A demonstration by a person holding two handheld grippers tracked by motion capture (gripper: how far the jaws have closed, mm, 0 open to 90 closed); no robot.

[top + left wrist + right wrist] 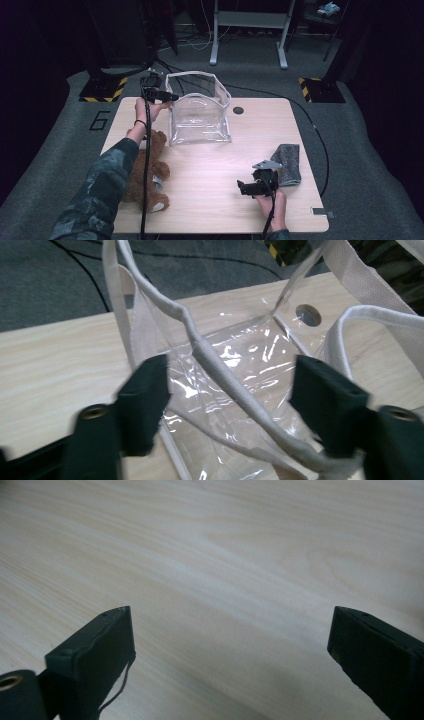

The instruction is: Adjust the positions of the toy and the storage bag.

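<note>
**Clear bag standing open at the far left of the worktop**

A teddy bear is lying at the left edge of the worktop. Beyond it, the clear bag is standing open, and nothing is showing inside. The left tongs are spreading around its white handle, not pinching it. The right tongs are hanging wide apart, holding nothing, near a grey cloth.

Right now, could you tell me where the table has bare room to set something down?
Bare wood lies between the clear tote bag and the right gripper, and right of the bag above the grey cloth. The left edge is crowded by the teddy bear.
</note>
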